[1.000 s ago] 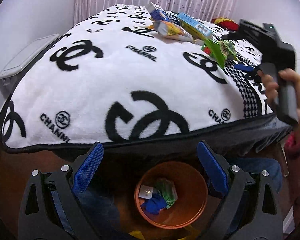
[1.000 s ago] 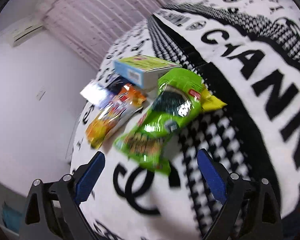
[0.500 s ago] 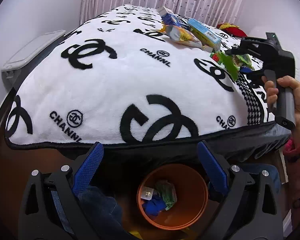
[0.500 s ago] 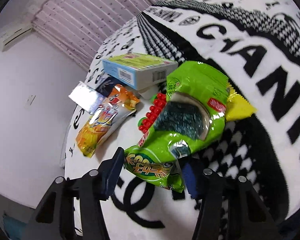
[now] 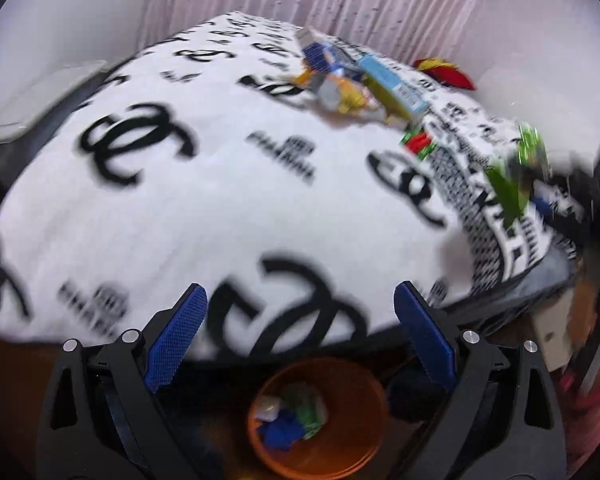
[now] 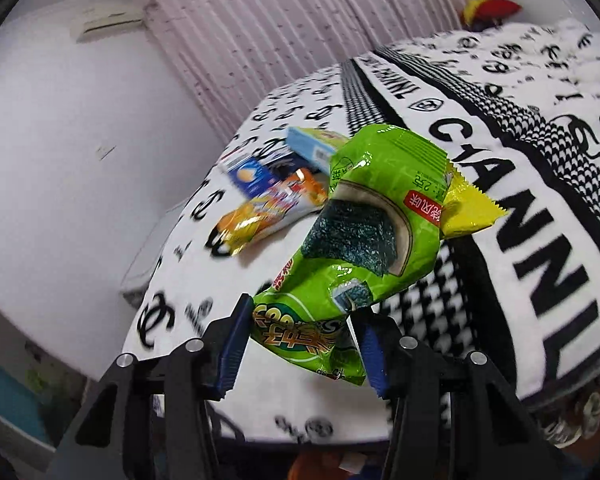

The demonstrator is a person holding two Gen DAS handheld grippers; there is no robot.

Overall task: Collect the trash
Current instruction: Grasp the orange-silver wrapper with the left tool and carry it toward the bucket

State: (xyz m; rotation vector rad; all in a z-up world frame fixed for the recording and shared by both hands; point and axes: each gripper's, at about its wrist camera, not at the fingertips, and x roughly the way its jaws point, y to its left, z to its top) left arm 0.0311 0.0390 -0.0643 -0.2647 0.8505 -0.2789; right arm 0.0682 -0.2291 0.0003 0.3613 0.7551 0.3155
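Observation:
My right gripper (image 6: 300,332) is shut on a green seaweed snack bag (image 6: 376,224) and holds it above the bed; the bag also shows blurred at the right of the left wrist view (image 5: 512,184). A yellow-orange snack packet (image 6: 268,212), a blue packet (image 6: 252,174) and a light blue box (image 6: 314,146) lie together on the blanket (image 6: 500,200) farther back. My left gripper (image 5: 300,336) is open and empty, above an orange bin (image 5: 320,420) on the floor that holds blue, green and white trash.
The bed with the black-and-white logo blanket (image 5: 220,184) fills both views. A red and yellow item (image 6: 488,6) lies at the far end by the curtain. A grey lidded box (image 5: 32,100) stands beside the bed at the left.
My right gripper closed on the green bag and lifted it off the blanket, swinging toward the bed's foot. My left gripper tilted up slightly above the bin, still open.

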